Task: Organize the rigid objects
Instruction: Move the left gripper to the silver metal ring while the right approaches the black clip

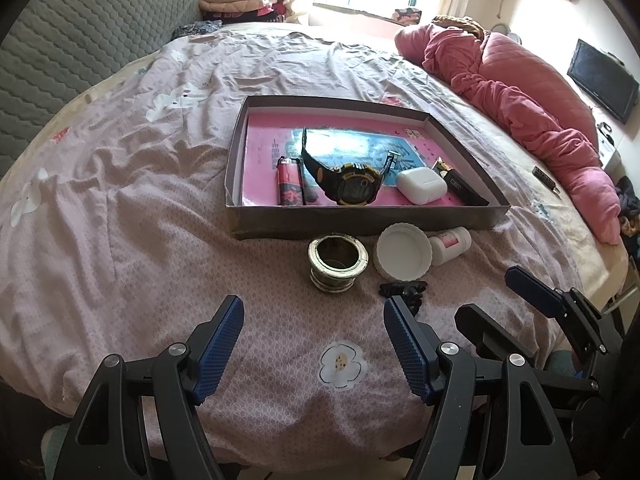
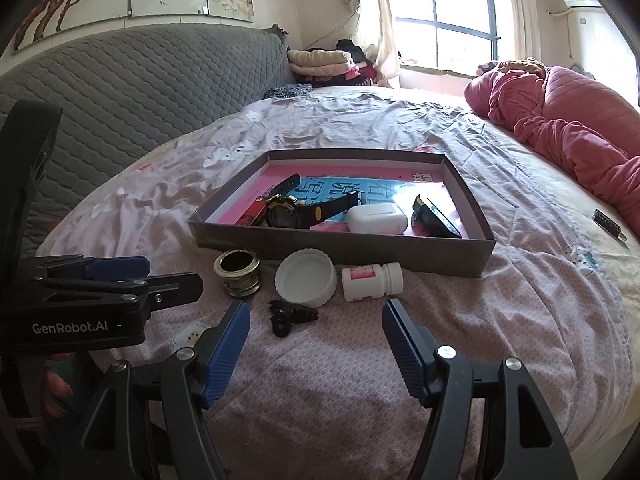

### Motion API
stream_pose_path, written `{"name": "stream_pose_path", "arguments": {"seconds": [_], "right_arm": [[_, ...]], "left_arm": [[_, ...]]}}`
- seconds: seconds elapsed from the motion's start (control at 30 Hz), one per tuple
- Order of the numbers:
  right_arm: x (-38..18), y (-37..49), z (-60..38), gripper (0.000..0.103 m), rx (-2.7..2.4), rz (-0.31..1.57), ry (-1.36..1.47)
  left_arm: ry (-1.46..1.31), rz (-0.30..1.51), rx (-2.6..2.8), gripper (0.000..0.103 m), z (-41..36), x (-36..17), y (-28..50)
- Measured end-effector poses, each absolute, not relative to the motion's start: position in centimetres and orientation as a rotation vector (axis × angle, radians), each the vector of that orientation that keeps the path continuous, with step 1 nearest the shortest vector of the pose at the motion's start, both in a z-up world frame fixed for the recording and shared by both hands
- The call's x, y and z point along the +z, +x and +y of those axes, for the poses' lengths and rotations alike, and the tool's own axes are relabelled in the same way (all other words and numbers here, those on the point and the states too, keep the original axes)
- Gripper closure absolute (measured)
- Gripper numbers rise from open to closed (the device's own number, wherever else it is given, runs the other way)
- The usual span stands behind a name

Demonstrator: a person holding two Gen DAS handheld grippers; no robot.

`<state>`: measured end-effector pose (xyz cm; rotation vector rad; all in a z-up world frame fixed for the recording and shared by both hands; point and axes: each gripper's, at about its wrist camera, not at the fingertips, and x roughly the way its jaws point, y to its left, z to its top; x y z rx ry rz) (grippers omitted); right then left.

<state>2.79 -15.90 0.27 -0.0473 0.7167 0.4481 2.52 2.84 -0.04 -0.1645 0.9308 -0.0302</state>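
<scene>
A shallow brown box [image 1: 360,222] [image 2: 340,250] lies on the bed. It holds a red lighter [image 1: 289,182], a black and yellow watch [image 1: 352,186] [image 2: 288,212], a white earbud case [image 1: 421,186] [image 2: 376,219] and a dark flat item [image 2: 436,216]. In front of the box lie a metal ring [image 1: 338,262] [image 2: 238,272], a white lid [image 1: 402,254] [image 2: 306,282], a white pill bottle [image 1: 450,244] [image 2: 372,282] and a black hair clip [image 1: 404,292] [image 2: 290,316]. My left gripper [image 1: 314,316] is open and empty, near the ring. My right gripper [image 2: 316,320] is open and empty, near the clip.
The bed has a wrinkled pink sheet [image 1: 140,200]. A bunched red quilt [image 1: 540,120] [image 2: 572,128] lies along the right. A grey padded headboard [image 2: 140,80] stands at the left. A small dark strip [image 2: 608,222] lies by the quilt.
</scene>
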Motion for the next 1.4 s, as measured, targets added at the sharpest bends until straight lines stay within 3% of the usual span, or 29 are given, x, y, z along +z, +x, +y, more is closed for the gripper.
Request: {"name": "stream_pose_path", "arguments": {"seconds": [1.23, 1.4], "right_arm": [[-3.8, 5.3, -12.7, 0.035, 0.443, 0.832, -0.031], [-4.2, 5.7, -12.3, 0.041, 0.424, 0.820, -0.021]], "left_arm": [[-0.237, 0.979, -0.045, 0.029, 3.4, -3.4, 6.0], [-0.227, 0.980, -0.047, 0.029, 3.2, -3.9, 7.0]]}}
